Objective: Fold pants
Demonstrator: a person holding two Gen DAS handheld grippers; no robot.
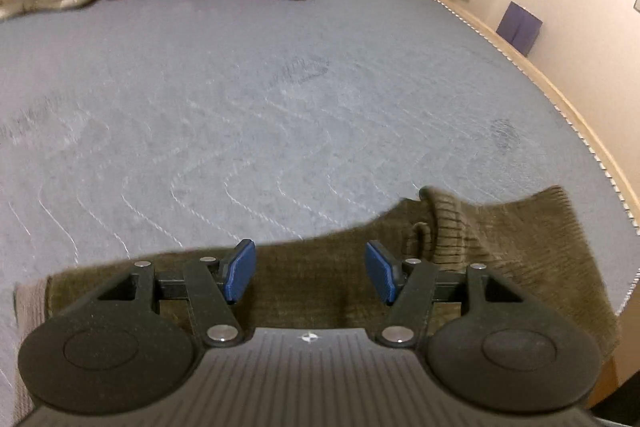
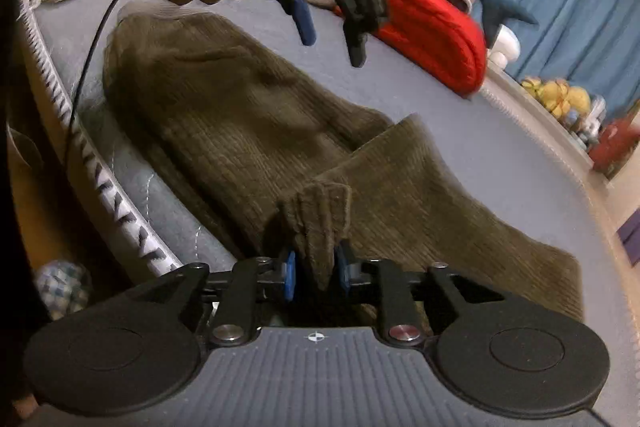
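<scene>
The right gripper (image 2: 314,275) has a ribbed cuff of the olive corduroy pants (image 2: 240,115) between its blue pads, which look barely closed on it, so the likeliest failure is the cuff sliding out and the folded leg falling slack ahead of those jaws. The left gripper (image 1: 310,273) stands open and empty with the pants (image 1: 500,239) spread on the grey mattress (image 1: 280,87) beneath and just beyond its jaws; unpinned there, the cloth could drag or bunch, leaving a crooked fold near the mattress edge
</scene>
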